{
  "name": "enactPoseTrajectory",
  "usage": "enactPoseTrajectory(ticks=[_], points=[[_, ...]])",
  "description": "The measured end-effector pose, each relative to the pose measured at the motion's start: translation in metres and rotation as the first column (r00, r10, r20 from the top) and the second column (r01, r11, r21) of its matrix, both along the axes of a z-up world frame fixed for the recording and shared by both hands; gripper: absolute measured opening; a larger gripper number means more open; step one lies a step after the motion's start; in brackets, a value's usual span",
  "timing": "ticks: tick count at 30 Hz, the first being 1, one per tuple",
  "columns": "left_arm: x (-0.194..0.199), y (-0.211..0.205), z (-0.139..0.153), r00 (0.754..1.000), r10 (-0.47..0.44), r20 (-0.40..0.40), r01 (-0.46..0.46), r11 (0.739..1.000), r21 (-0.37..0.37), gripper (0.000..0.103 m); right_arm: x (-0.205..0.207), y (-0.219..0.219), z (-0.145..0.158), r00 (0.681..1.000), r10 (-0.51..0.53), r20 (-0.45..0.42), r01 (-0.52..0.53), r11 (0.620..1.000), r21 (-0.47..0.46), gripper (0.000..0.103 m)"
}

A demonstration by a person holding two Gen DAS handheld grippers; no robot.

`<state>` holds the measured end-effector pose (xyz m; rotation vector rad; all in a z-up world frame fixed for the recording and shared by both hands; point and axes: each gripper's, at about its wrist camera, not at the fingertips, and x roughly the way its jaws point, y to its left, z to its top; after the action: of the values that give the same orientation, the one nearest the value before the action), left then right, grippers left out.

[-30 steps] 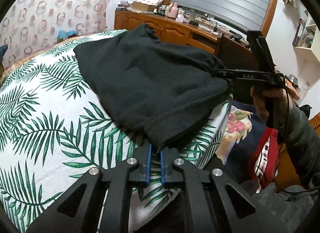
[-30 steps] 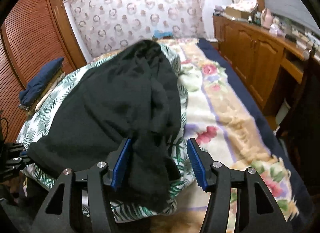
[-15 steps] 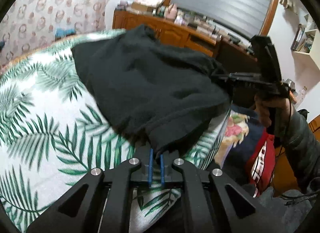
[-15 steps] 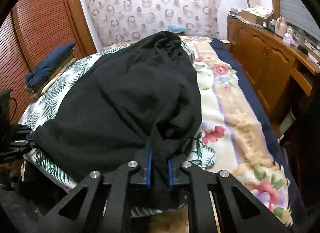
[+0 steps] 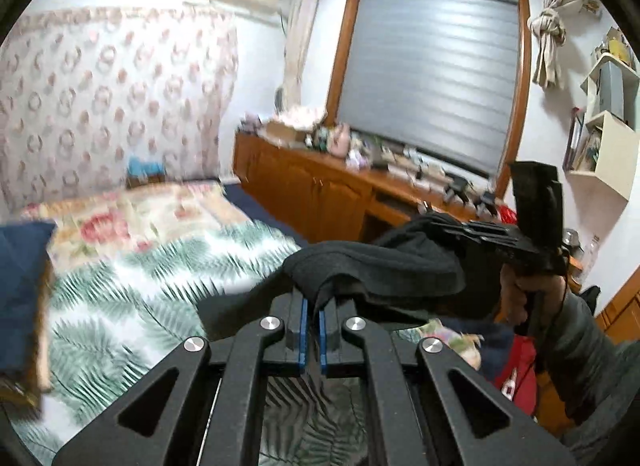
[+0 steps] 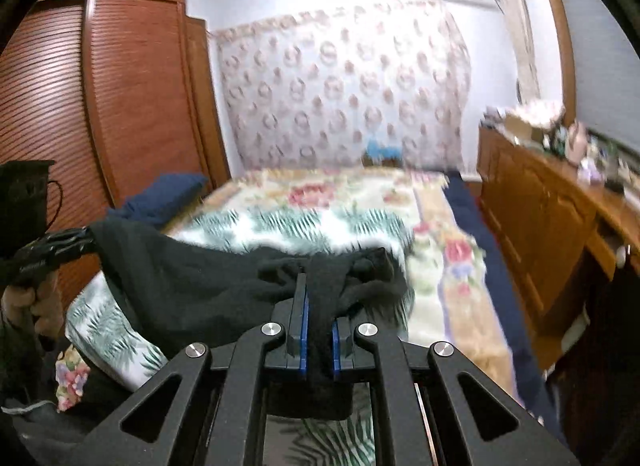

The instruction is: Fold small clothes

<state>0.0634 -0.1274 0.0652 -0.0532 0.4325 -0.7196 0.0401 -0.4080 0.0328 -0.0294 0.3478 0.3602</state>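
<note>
The black garment (image 6: pixel 192 282) is clamped by the left gripper (image 5: pixel 313 324) and the right gripper (image 6: pixel 319 336), held above the bed (image 6: pixel 320 221) ahead; laying it flat seems called for next.

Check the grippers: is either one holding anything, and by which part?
Both hold the black garment. The left gripper pinches a fold at one end of its near edge; the right gripper clamps a bunched fold at the other end.

Palm-print bedspread (image 5: pixel 120 306), wooden dresser (image 5: pixel 320 193), wardrobe (image 6: pixel 100 105)
</note>
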Motion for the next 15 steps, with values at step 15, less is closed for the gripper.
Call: enactPoseTrajectory(ticks=[15], points=[[0.1, 0.064, 0.126, 0.941, 0.263, 0.213, -0.273, 0.962, 0.018, 0.004, 0.117, 0.066, 0.112, 0.986, 0.038, 0.161, -0.031, 0.998, -0.05, 0.007]])
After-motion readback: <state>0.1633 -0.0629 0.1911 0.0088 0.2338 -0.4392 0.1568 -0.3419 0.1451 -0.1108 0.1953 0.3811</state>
